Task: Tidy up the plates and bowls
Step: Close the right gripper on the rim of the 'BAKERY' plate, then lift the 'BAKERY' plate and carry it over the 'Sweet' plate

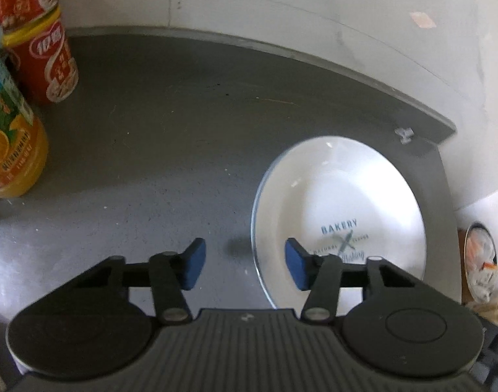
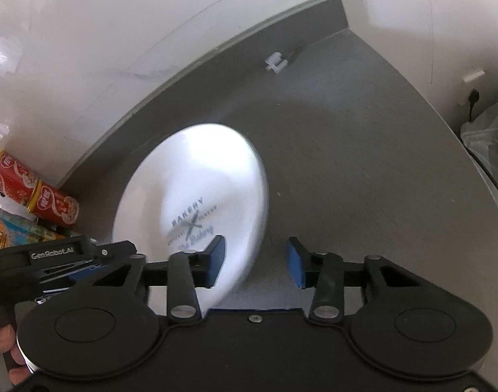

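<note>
Both the left tongs (image 1: 245, 263) and right tongs (image 2: 255, 261) hang spread over the white plate (image 1: 340, 202); I'd straddle its rim squarely before pinching.

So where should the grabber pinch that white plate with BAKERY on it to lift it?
Probably at the rim. The plate lies flat on the grey counter, so only its thin raised edge fits between two fingers. The open left gripper already straddles the near left edge; come in low from there, one finger under, one over.
</note>
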